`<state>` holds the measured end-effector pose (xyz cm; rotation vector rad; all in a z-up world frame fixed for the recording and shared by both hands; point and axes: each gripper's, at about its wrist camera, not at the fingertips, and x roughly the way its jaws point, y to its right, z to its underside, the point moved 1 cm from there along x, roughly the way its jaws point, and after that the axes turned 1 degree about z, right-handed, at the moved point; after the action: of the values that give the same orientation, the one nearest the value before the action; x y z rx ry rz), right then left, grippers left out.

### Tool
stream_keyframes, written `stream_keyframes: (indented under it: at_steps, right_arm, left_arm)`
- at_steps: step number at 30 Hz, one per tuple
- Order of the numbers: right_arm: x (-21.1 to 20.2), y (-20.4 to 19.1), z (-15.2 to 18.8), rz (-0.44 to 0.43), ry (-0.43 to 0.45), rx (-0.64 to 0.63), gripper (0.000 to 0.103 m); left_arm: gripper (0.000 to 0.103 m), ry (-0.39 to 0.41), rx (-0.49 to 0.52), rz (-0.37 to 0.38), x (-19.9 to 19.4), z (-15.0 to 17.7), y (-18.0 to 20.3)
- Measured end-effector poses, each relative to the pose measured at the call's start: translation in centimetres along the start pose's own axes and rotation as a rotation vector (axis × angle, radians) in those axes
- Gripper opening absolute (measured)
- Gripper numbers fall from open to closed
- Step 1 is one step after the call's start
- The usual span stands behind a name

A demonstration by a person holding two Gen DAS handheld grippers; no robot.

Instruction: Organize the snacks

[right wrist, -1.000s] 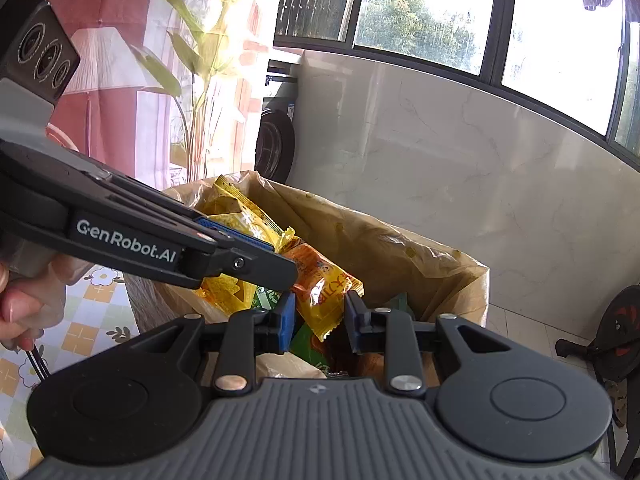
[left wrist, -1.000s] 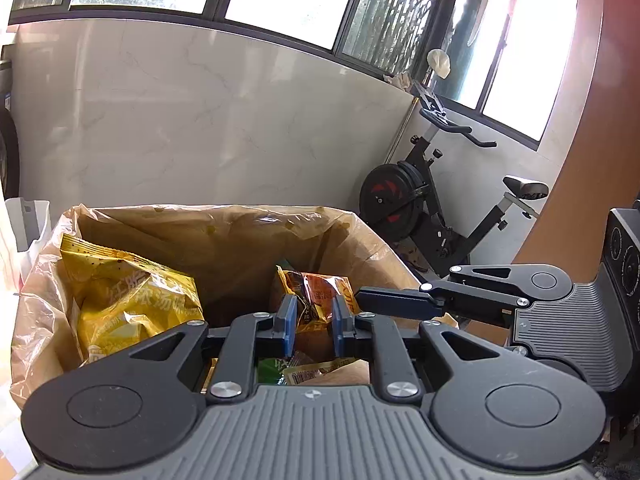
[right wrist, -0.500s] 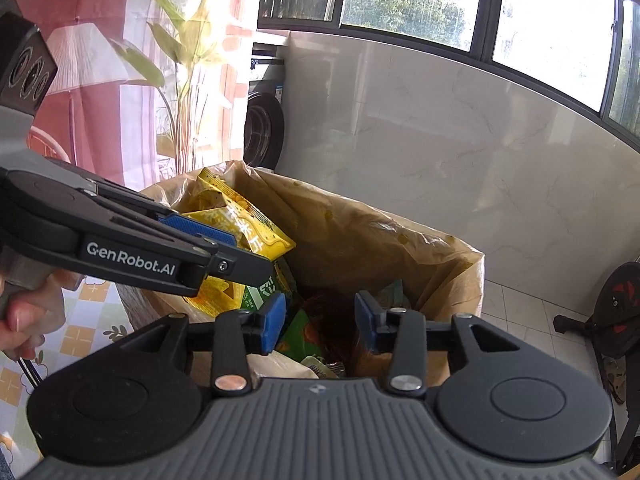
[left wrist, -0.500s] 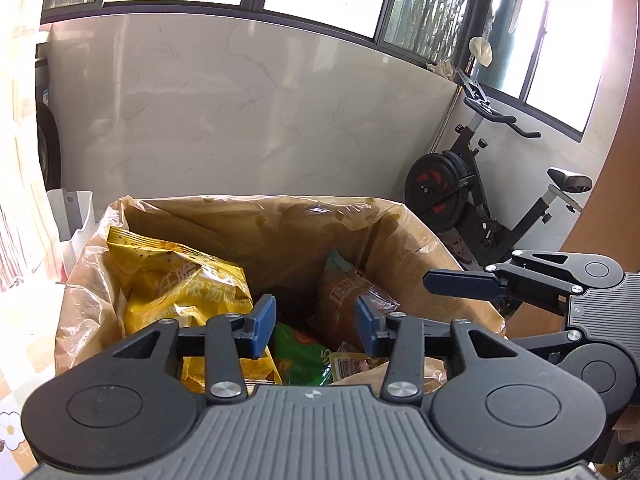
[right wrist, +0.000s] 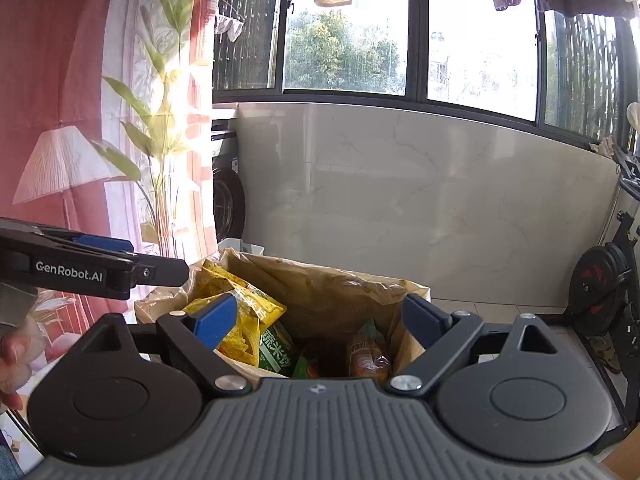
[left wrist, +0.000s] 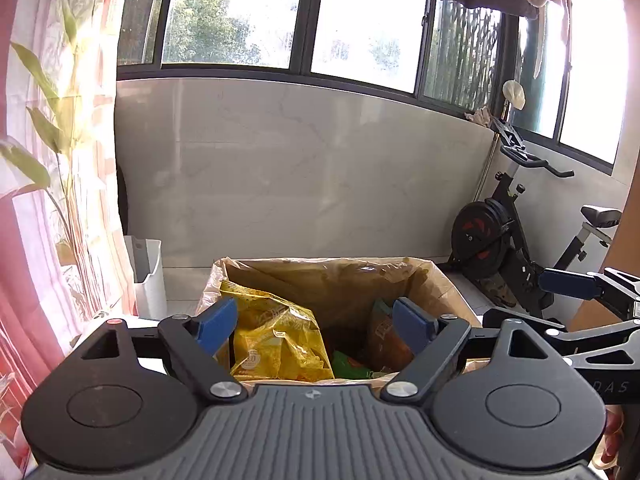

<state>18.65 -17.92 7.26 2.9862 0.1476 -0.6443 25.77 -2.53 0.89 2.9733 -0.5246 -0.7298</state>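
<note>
Sunlit balcony room, pale marble-look wall panels (left wrist: 304, 168) below a run of dark-framed windows (left wrist: 360, 40), laundry hanging at the top edge.

Left gripper (left wrist: 316, 322), black with blue pads: jaws spread wide, having just been opening, nothing pressed between them. Beyond and below its pads lies the open box. Its side, lettered in white, shows at the left edge of the right wrist view (right wrist: 132, 260), with fingers of a hand (right wrist: 14, 364) beneath it.

Right gripper (right wrist: 316, 320), same make: jaws likewise released and just been opening, no packet gripped. One of its blue pads shows at the right edge of the left wrist view (left wrist: 568, 284).

Brown cardboard box lined with clear plastic film (left wrist: 328, 280): stands open-topped directly ahead of both grippers, apart from the pads.

Contents, all inside the box:
- large yellow crinkled snack bag (left wrist: 276, 336), leaning against the left wall;
- green packet with white lettering (right wrist: 276, 350), just beside the yellow bag and lower;
- orange-brown packet (right wrist: 366, 354), toward the right wall;
- a further small green packet (left wrist: 348, 364) near the bottom, between the yellow and the orange-brown ones.

Surroundings: white plastic bin (left wrist: 146, 276) on the floor left of the box; black exercise bike with red-marked flywheel (left wrist: 504, 232) at the right; red-and-white curtain printed with green leaves (right wrist: 152, 120) at the left.
</note>
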Motion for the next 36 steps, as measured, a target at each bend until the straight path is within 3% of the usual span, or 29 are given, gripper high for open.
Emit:
stream_keyframes:
  at_steps: [5, 11, 14, 28, 36]
  right_arm:
    - [-3.1, 0.1, -0.5, 0.044, 0.051, 0.113, 0.098]
    - [-5.9, -0.2, -0.4, 0.053, 0.074, 0.150, 0.098]
    - [-6.7, -0.4, -0.1, 0.046, 0.071, 0.159, 0.098]
    - [-7.4, -1.2, 0.4, 0.045, 0.060, 0.162, 0.098]
    - [-6.9, -1.7, 0.8, 0.028, 0.038, 0.156, 0.098]
  left_arm:
    - [0.090, -0.001, -0.011, -0.028, -3.0, -0.4, -0.2]
    - [0.093, 0.035, -0.022, -0.051, -6.4, 0.2, -0.6]
    - [0.093, 0.037, 0.006, -0.112, -7.2, 0.7, -0.4]
    - [0.093, 0.063, 0.006, -0.240, -9.7, 1.9, -1.1]
    - [0.092, 0.046, -0.007, -0.247, -9.8, 2.2, -1.6]
